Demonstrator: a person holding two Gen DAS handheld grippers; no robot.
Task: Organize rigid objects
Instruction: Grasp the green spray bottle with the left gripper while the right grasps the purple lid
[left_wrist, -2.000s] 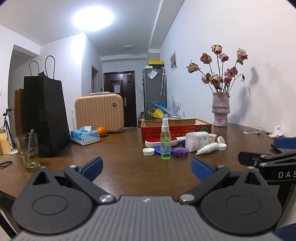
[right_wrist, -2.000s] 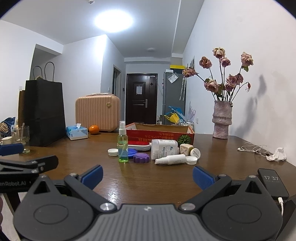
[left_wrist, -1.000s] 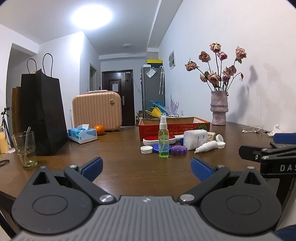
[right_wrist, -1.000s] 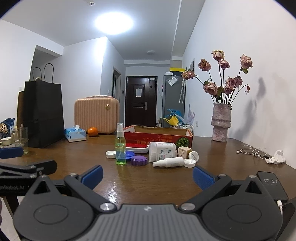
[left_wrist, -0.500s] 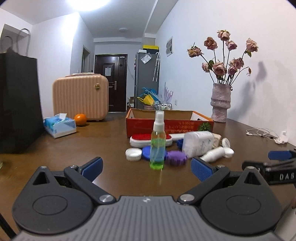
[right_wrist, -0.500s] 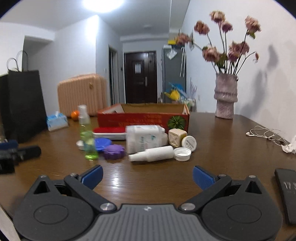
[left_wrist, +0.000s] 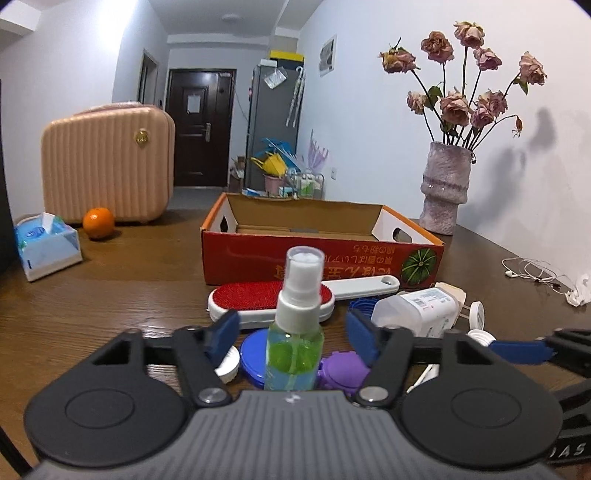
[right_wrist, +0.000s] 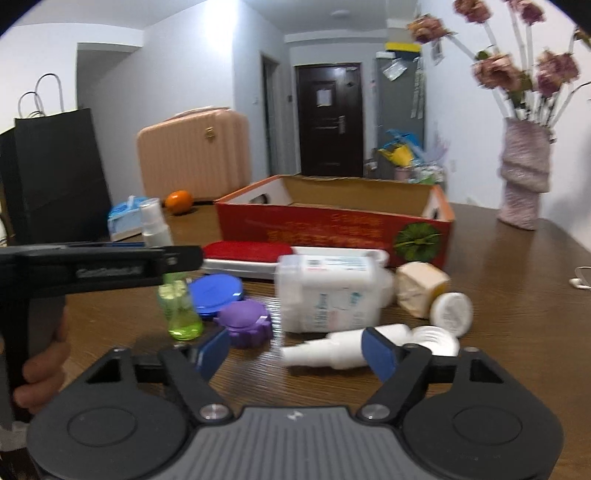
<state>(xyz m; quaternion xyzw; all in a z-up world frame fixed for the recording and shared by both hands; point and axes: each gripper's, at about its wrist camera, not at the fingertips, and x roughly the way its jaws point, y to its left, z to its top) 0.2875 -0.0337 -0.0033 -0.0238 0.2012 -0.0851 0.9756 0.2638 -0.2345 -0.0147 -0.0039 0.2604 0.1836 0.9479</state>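
Note:
A green spray bottle (left_wrist: 295, 332) stands upright between the blue pads of my open left gripper (left_wrist: 293, 332), with a gap on each side. It also shows in the right wrist view (right_wrist: 177, 295). My right gripper (right_wrist: 299, 350) is open around a small white spray bottle (right_wrist: 325, 350) that lies on its side. Near them lie a blue lid (right_wrist: 216, 291), a purple lid (right_wrist: 245, 321), a white jar on its side (right_wrist: 328, 291), a red lint brush (left_wrist: 266, 295) and white caps. Behind stands an open red cardboard box (left_wrist: 321, 251).
A vase of dried roses (left_wrist: 445, 184) stands at the back right, earphones (left_wrist: 532, 273) near the right edge. A tissue box (left_wrist: 46, 247), an orange (left_wrist: 98, 223) and a pink suitcase (left_wrist: 107, 170) are at the back left. A black paper bag (right_wrist: 55, 173) stands left.
Both grippers have moved forward to the cluster of objects. The left now brackets the green spray bottle and the right brackets the lying white spray bottle.

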